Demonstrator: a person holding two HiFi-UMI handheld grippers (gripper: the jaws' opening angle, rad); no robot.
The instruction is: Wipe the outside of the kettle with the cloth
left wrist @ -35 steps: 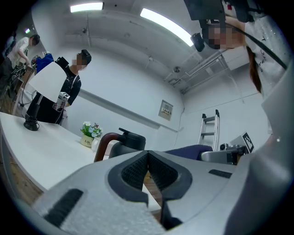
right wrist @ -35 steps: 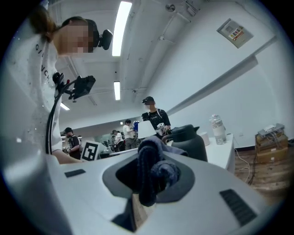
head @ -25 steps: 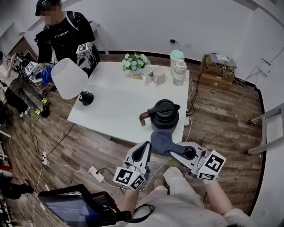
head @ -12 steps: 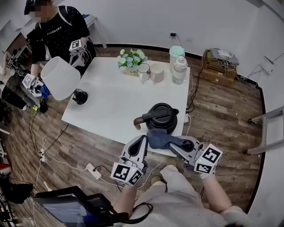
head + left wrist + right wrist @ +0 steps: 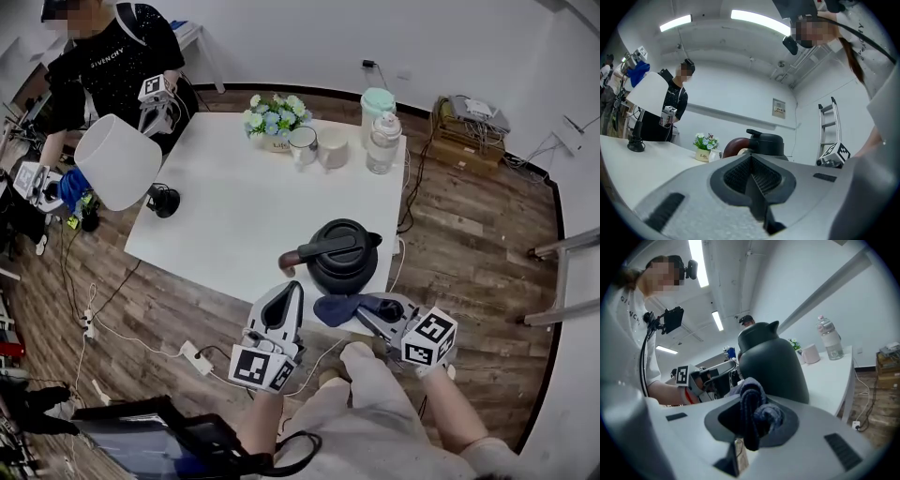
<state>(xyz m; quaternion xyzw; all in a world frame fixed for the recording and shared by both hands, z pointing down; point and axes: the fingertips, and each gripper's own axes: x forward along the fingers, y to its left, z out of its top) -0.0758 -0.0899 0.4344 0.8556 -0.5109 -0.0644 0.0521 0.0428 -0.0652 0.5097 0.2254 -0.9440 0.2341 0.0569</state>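
Note:
A black kettle (image 5: 342, 255) with a brown handle (image 5: 286, 261) stands near the front edge of the white table (image 5: 234, 216). My right gripper (image 5: 364, 314) is shut on a dark blue cloth (image 5: 339, 307), which hangs just in front of the kettle's near side. In the right gripper view the bunched cloth (image 5: 754, 413) sits between the jaws of the right gripper (image 5: 750, 423), with the kettle (image 5: 773, 364) close behind it. My left gripper (image 5: 290, 290) is shut on nothing, left of the cloth and below the handle. In the left gripper view, the kettle (image 5: 765, 142) rises past the left gripper (image 5: 751, 177).
At the table's far end stand a flower pot (image 5: 272, 117), two mugs (image 5: 305, 145), a water bottle (image 5: 382, 145) and a teal-lidded jug (image 5: 373, 108). A white lamp (image 5: 112, 164) stands at the left edge. A person (image 5: 112, 66) with grippers is behind it. Cables lie on the floor.
The head view has shifted a little. The cloth now hangs slightly lower and flatter by the kettle's near side. The person at the back has moved left.

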